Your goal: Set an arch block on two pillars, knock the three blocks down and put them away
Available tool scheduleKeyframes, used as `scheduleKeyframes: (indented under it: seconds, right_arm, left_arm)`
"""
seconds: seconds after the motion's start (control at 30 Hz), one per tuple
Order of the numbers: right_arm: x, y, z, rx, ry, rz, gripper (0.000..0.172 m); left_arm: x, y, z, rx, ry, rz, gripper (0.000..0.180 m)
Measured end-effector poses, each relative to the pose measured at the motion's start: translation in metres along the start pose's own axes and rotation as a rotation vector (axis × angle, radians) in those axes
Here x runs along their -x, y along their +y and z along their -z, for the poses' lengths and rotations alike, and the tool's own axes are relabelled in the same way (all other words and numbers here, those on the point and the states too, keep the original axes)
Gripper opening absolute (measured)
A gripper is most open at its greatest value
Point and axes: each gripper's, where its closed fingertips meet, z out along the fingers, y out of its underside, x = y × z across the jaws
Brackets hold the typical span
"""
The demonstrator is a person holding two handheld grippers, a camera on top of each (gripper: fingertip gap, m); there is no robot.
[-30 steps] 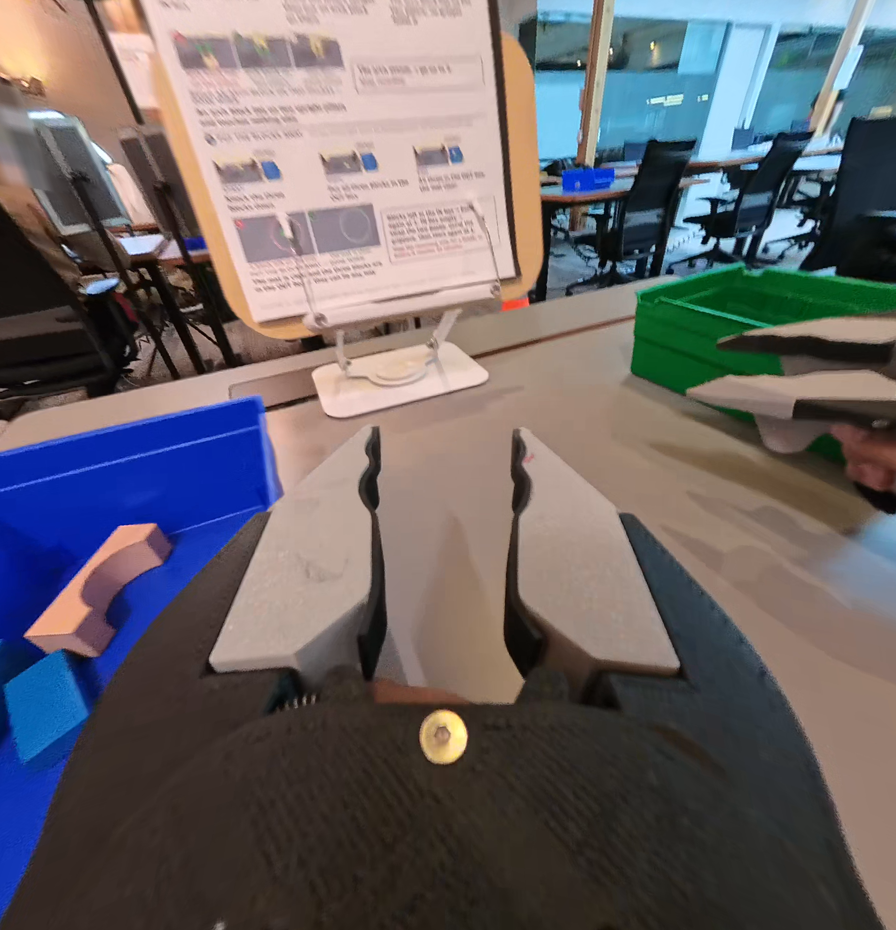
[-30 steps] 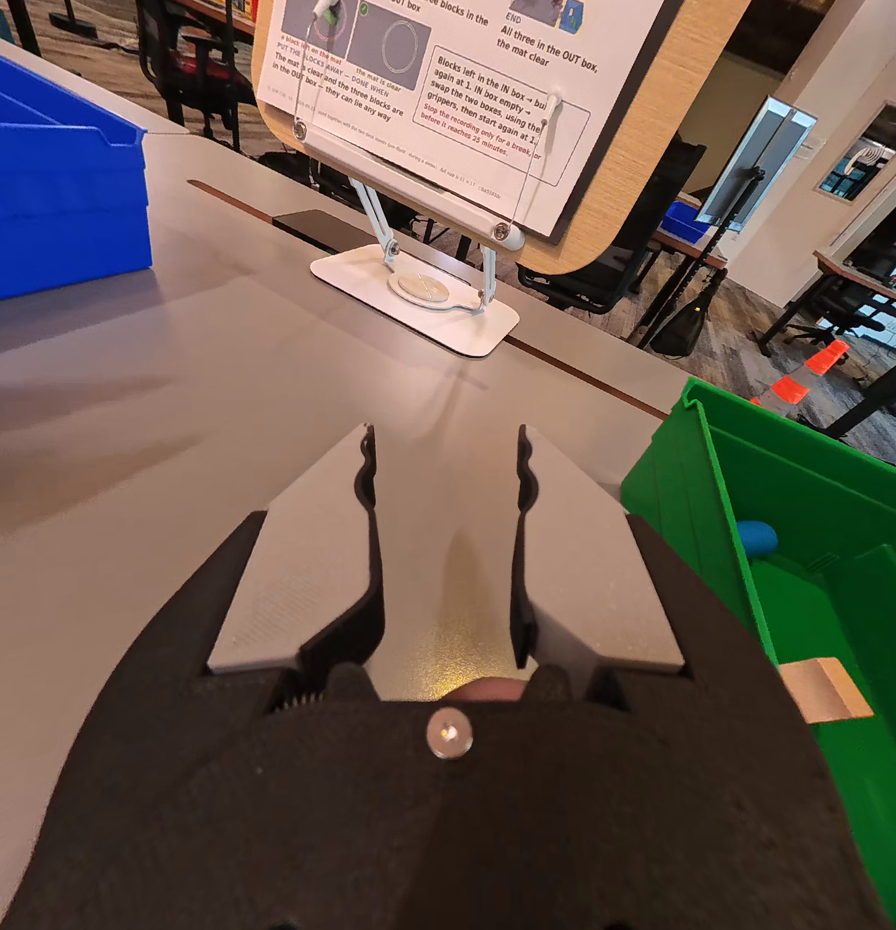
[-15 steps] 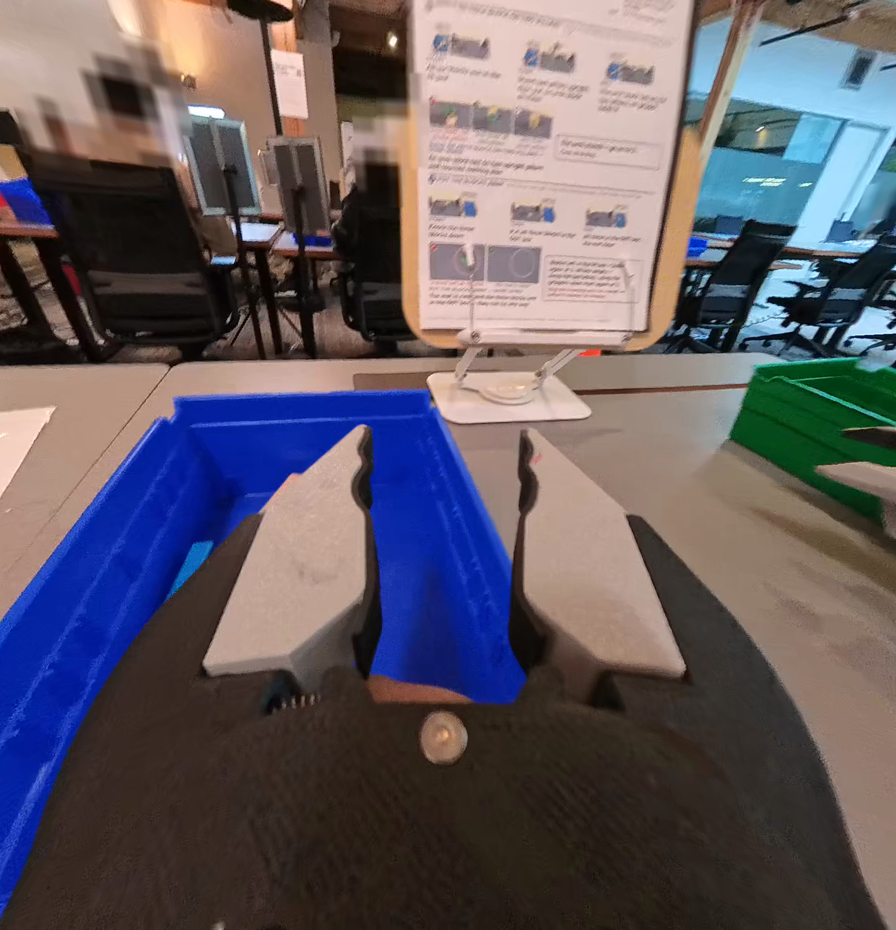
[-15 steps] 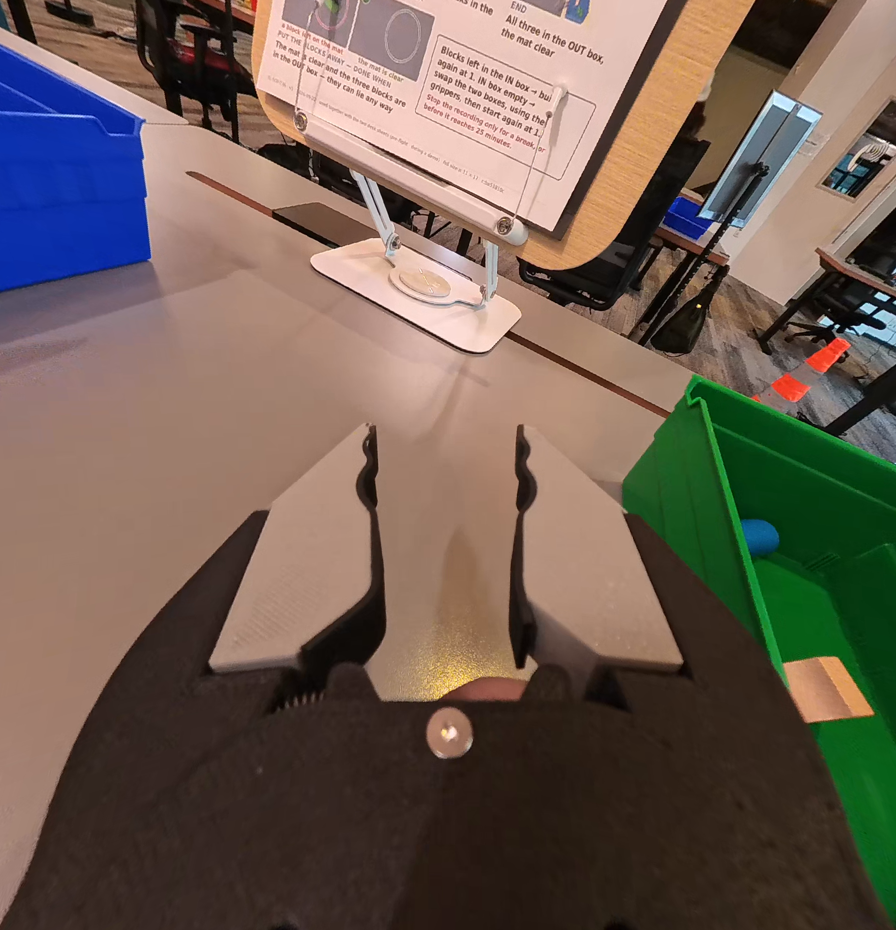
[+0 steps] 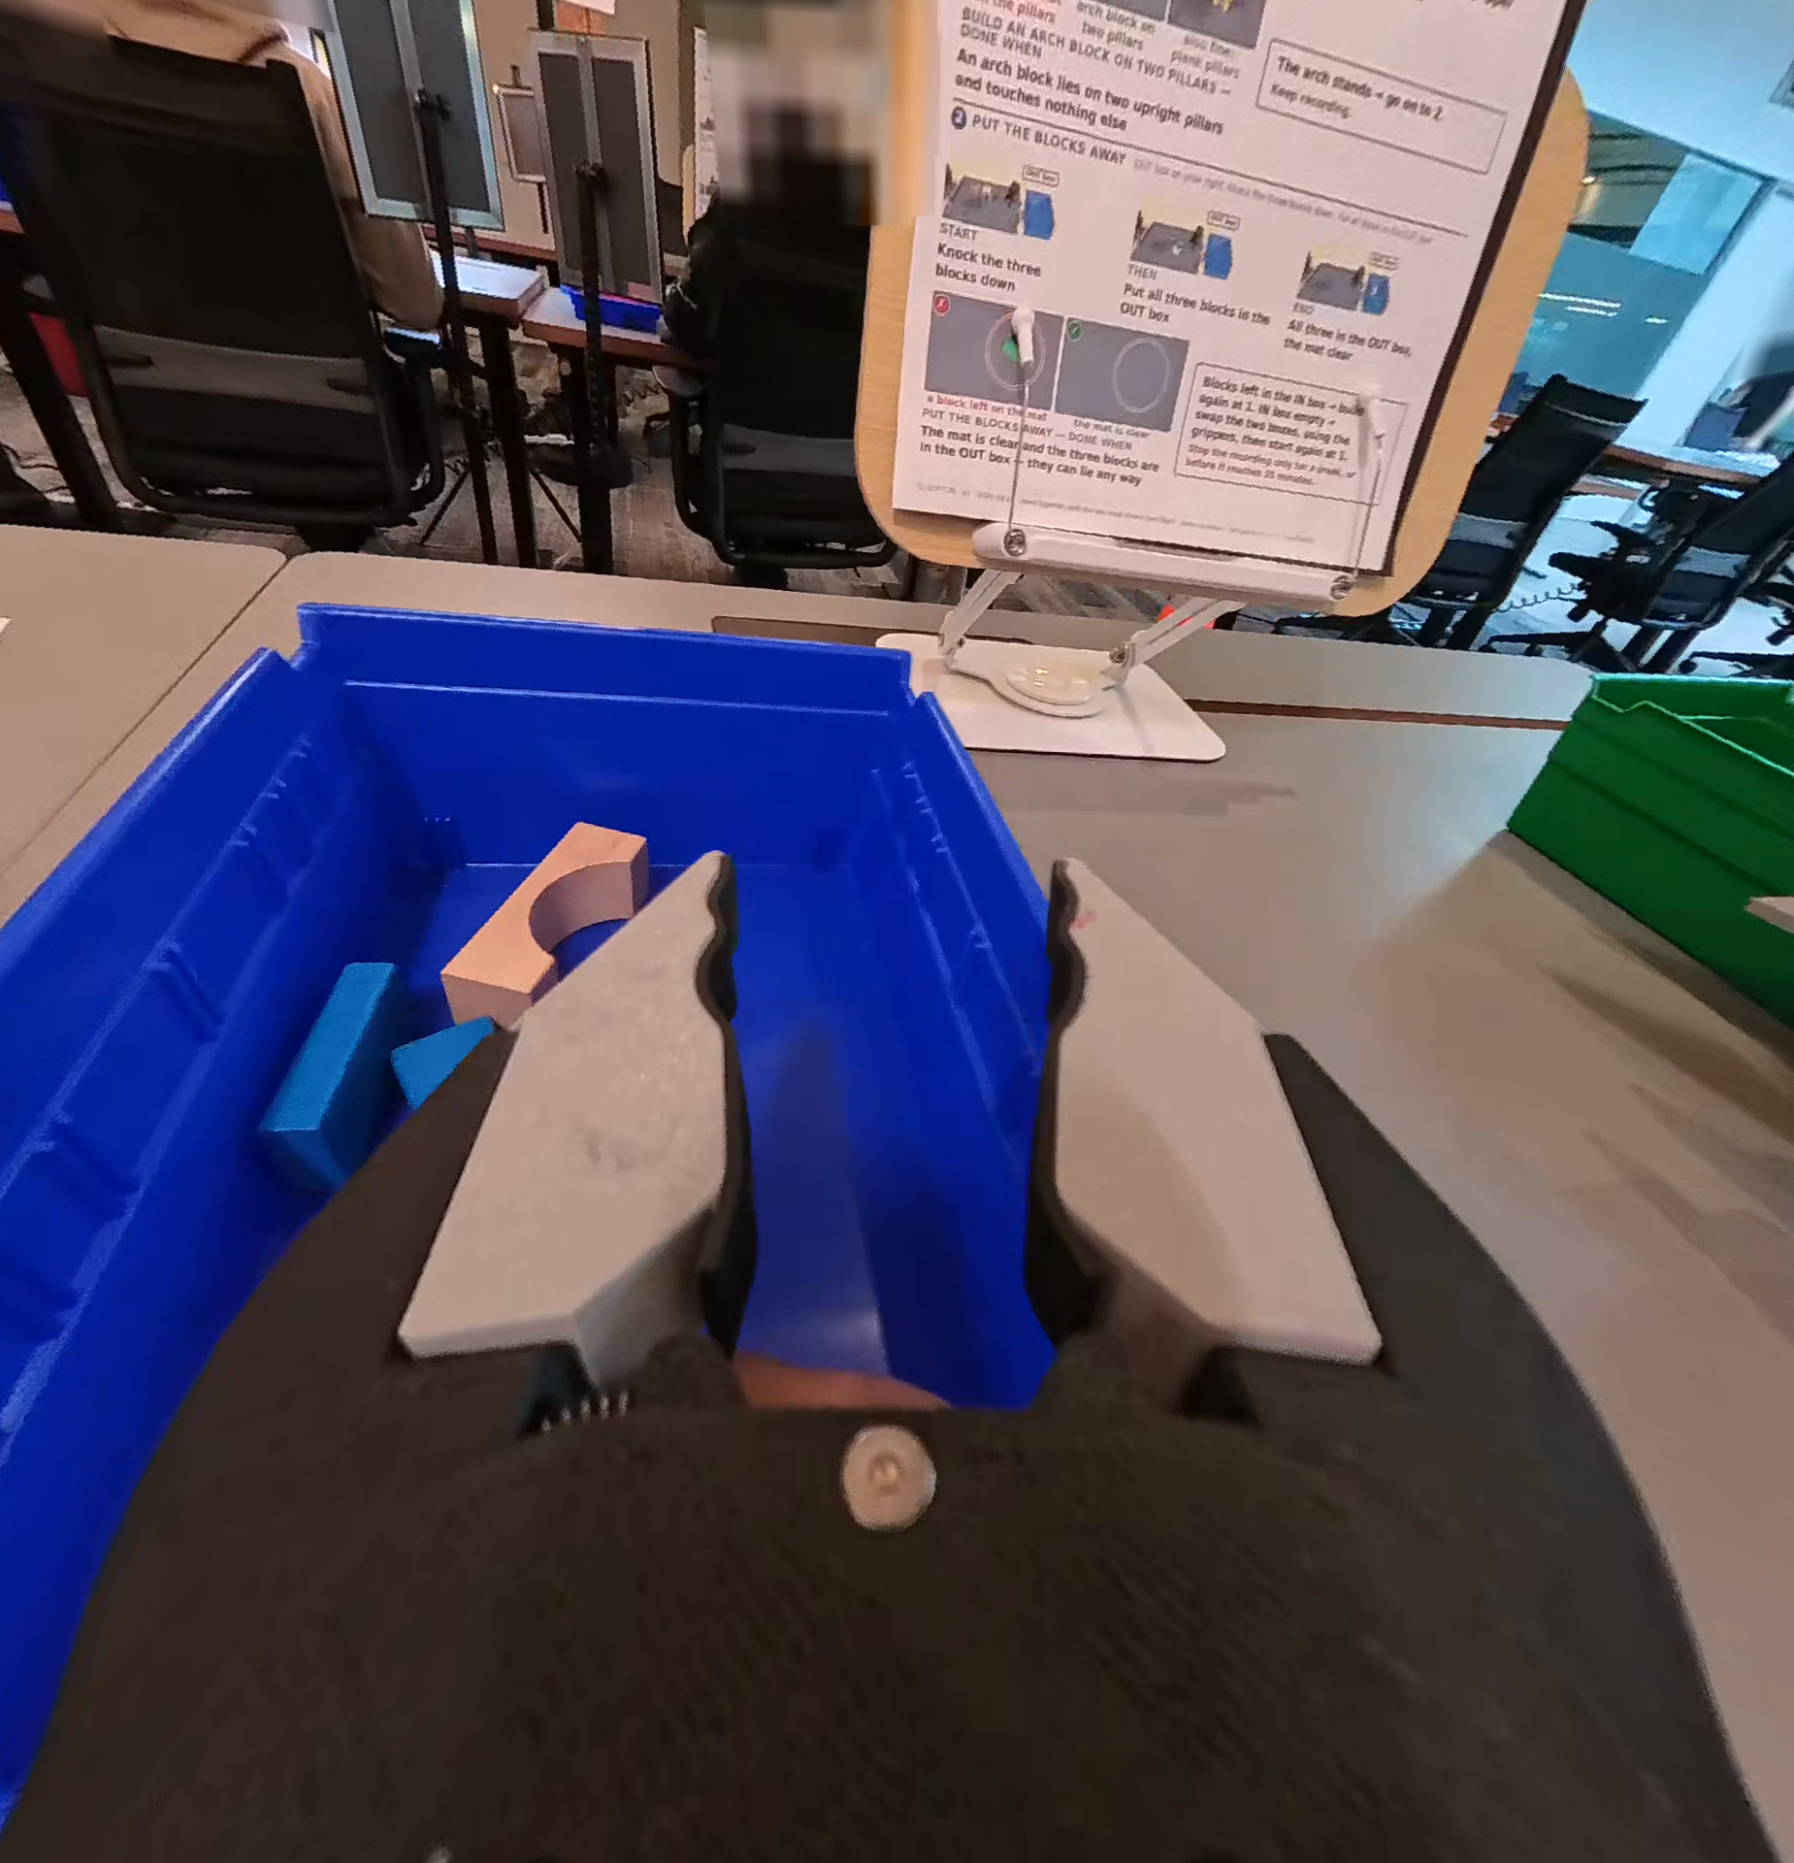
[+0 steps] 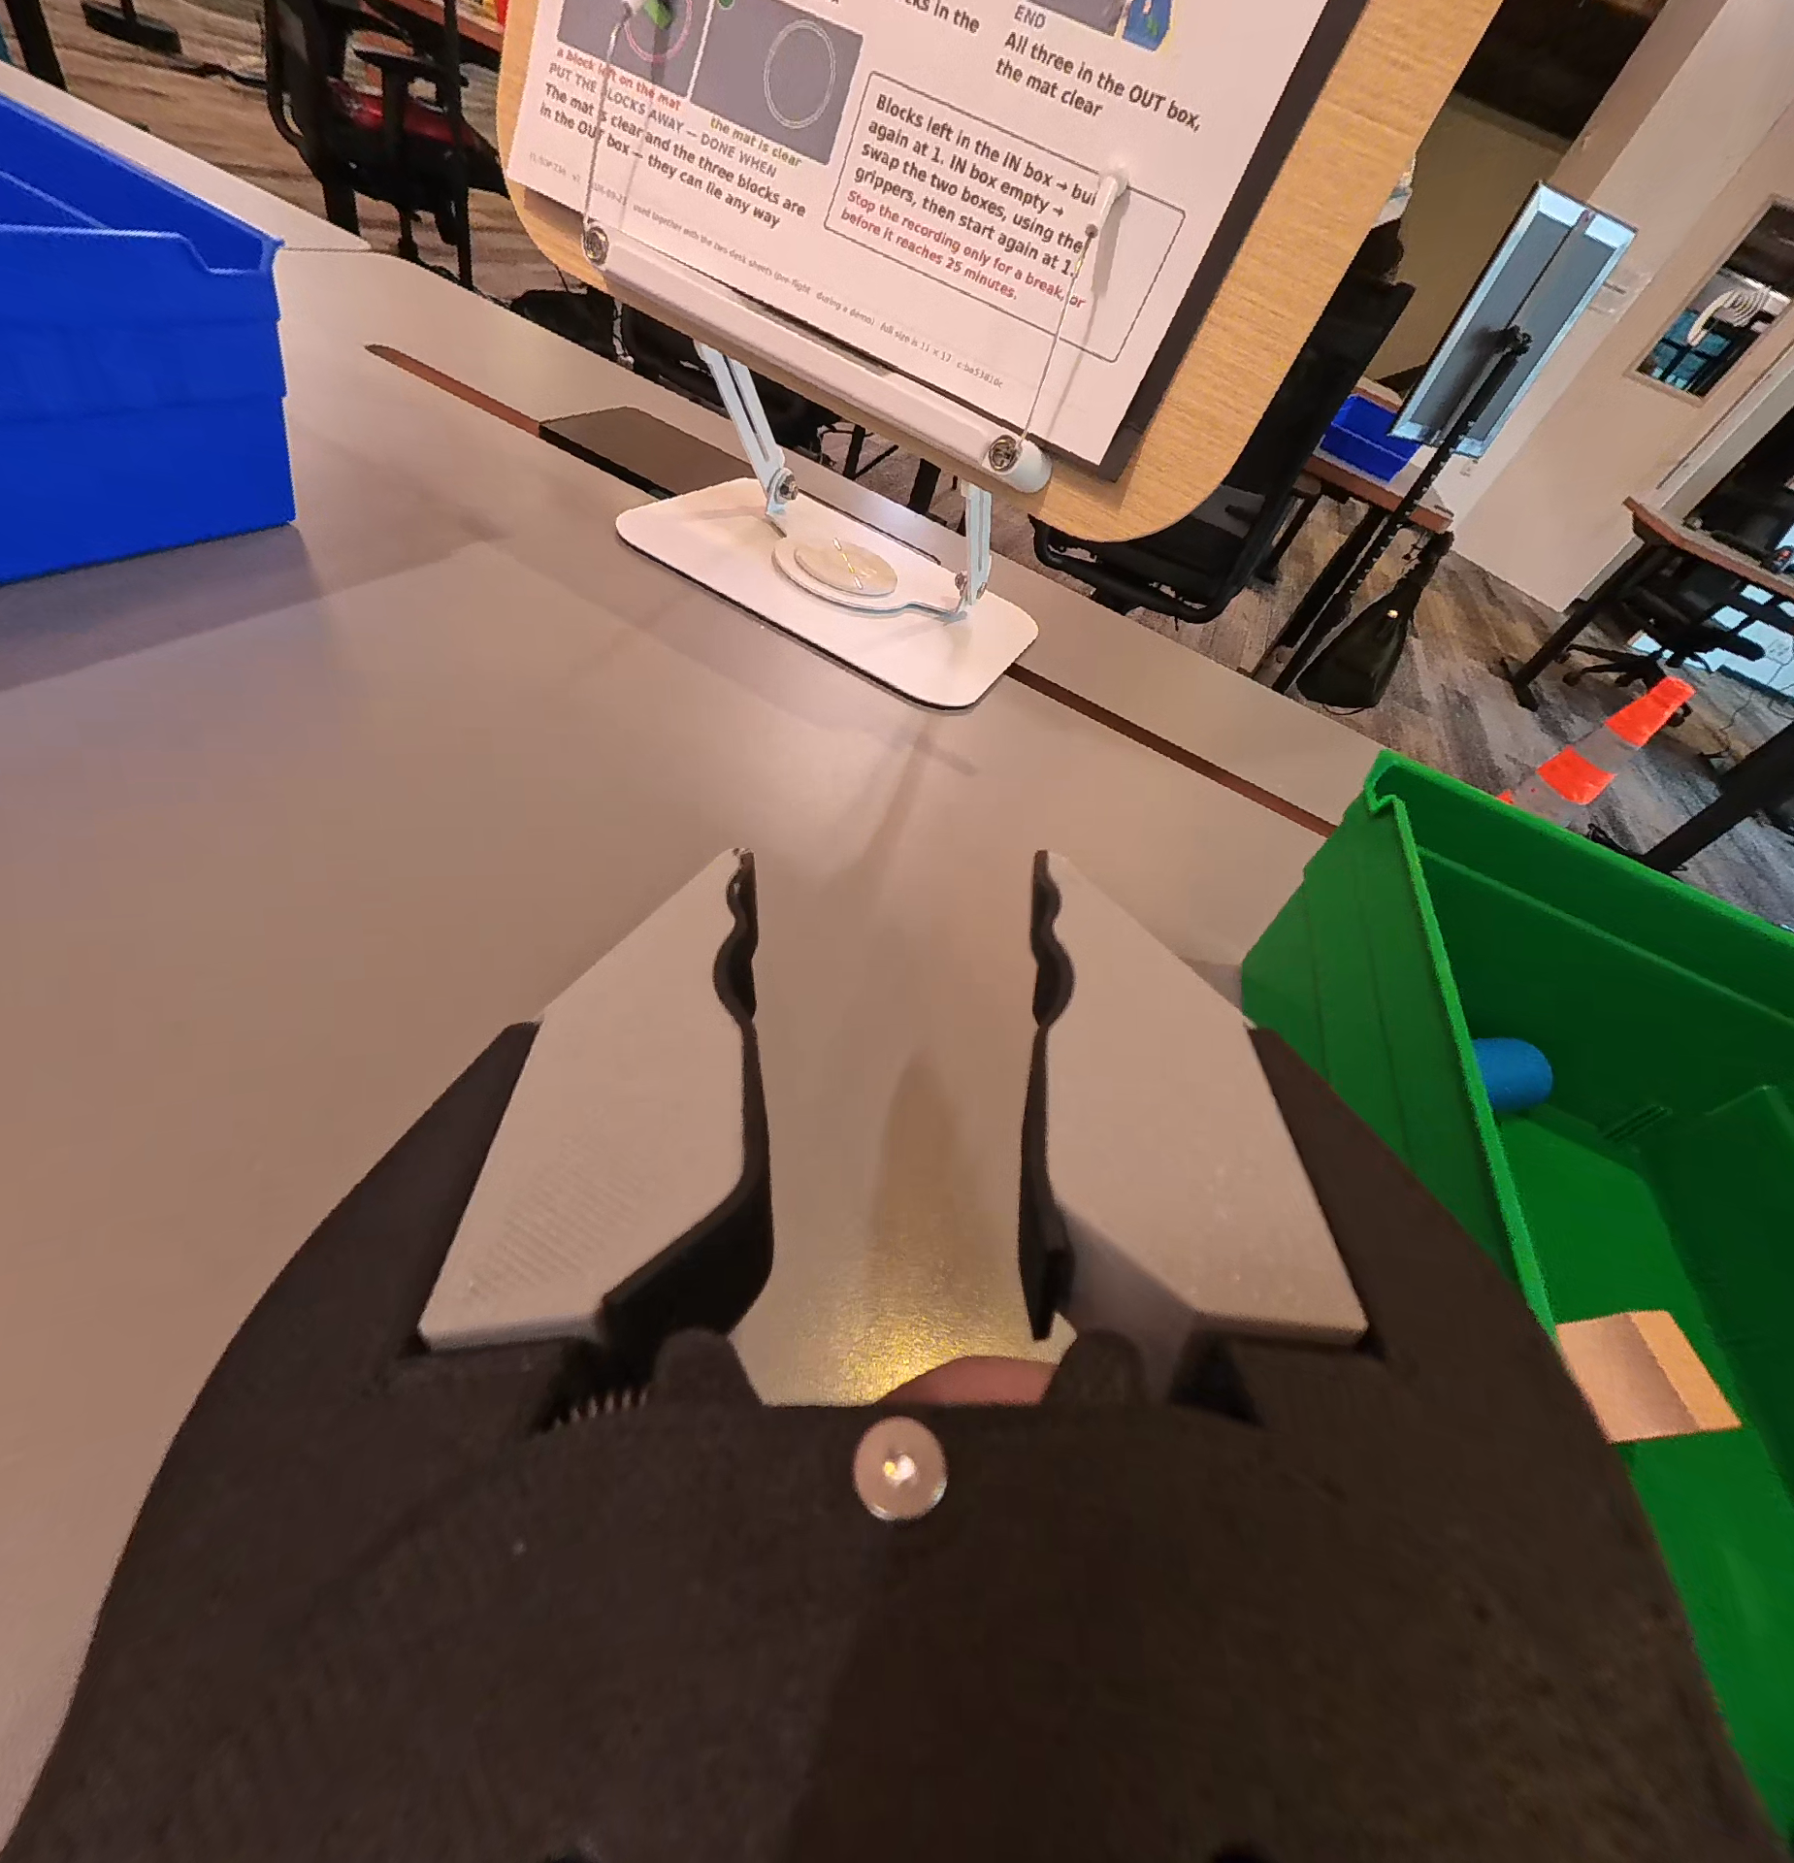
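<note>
The left tongs point(image 5: 887, 897) hang released over the blue bin point(image 5: 610, 655), where a wooden arch block point(image 5: 530, 933) lies beside two blue blocks point(image 5: 323, 1069) at far left. The right tongs point(image 6: 892, 887), likewise released and bare, hover above the grey bench point(image 6: 368, 857) left of the green bin point(image 6: 1376, 1008).

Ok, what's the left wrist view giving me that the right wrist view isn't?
Only the left wrist view looks into the blue bin: a wooden arch block and blue blocks lie inside, under the open, empty left gripper. Only the right wrist view looks into the green bin, holding a blue piece and a wooden block, beside the open right gripper. Both show both bins, the grey table and the instruction stand.
</note>
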Motion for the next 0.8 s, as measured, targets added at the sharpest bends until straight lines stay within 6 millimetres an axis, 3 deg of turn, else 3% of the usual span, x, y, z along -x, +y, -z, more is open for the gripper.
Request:
scheduleKeyframes:
  seconds: [0.2, 0.8]
  right_arm:
    - [-0.012, -0.003, 0.005, -0.027, 0.020, -0.043, 0.052]
    - [-0.012, 0.000, 0.003, -0.013, 0.009, -0.057, 0.051]
  left_arm:
    - [-0.016, -0.006, 0.005, 0.006, 0.069, -0.007, 0.062]
    - [-0.046, -0.006, 0.005, 0.022, 0.114, -0.090, 0.062]
